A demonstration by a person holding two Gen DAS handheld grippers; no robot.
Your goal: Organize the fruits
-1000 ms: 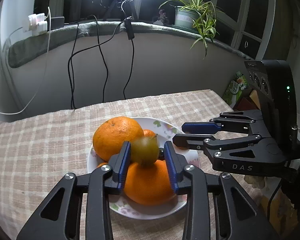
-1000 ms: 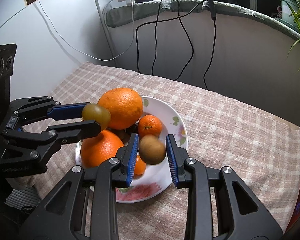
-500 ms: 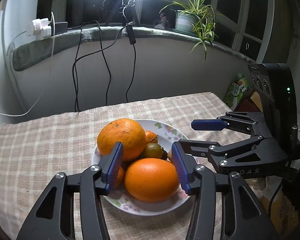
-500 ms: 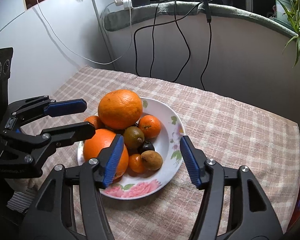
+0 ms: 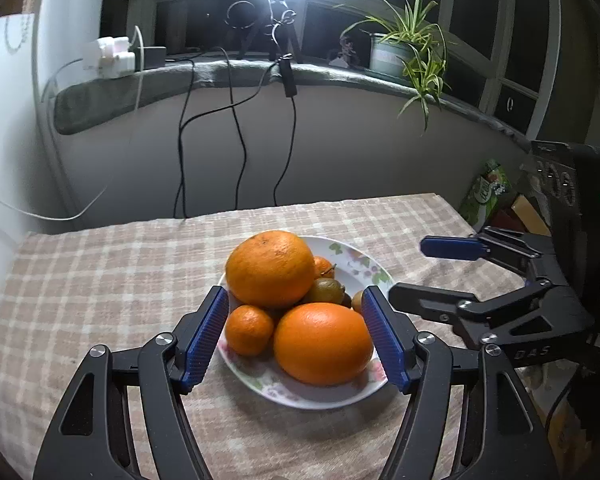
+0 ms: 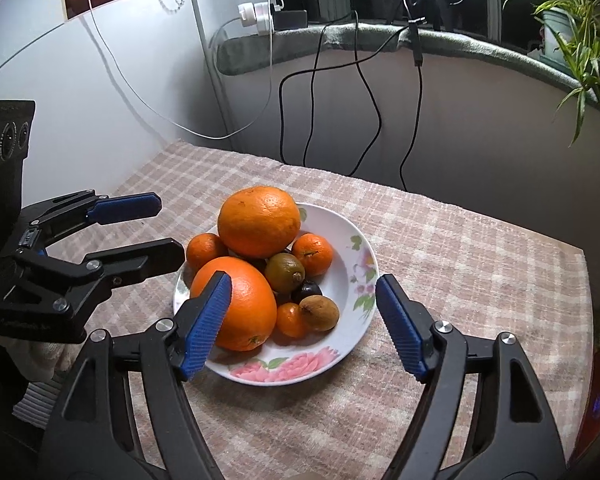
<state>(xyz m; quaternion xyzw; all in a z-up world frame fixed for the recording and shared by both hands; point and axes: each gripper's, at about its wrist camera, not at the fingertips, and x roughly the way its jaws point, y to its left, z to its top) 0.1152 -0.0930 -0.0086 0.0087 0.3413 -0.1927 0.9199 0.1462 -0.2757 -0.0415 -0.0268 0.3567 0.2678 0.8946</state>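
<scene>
A white flowered plate on the checked tablecloth holds two big oranges, several small mandarins, a greenish kiwi, a brown kiwi and a dark plum. My left gripper is open and empty, above the plate's near side; it also shows in the right wrist view. My right gripper is open and empty, above the plate's near rim; it also shows in the left wrist view.
The checked cloth covers the table up to a wall with hanging cables. A ledge holds a potted plant and plugs. Packages stand past the table's right edge.
Both grippers let go of the kiwis they held; the kiwis now lie on the plate. Both opened wide and pulled back and up from the plate.
</scene>
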